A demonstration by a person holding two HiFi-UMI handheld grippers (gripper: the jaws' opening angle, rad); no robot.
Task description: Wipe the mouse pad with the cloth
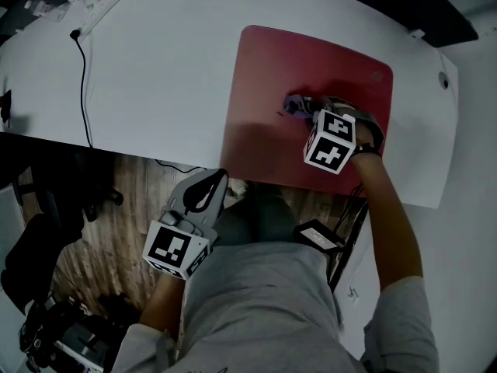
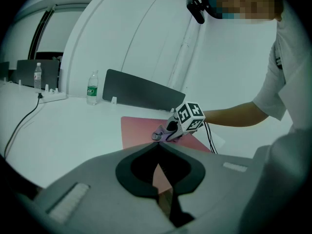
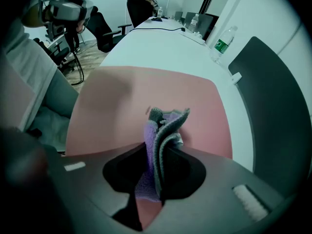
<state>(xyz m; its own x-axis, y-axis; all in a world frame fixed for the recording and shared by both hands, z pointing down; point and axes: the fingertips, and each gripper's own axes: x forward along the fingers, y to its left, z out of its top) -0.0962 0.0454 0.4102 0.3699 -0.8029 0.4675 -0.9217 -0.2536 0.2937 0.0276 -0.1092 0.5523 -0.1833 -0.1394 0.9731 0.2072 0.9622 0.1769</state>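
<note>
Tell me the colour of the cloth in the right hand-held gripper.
Purple with a grey side; the cloth shows best in the right gripper view.

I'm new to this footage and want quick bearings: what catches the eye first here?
The red mouse pad on the white table stands out most, with the right gripper over its middle, shut on a bunched purple and grey cloth. The left gripper hangs shut and empty off the table's near edge, by the person's lap.
</note>
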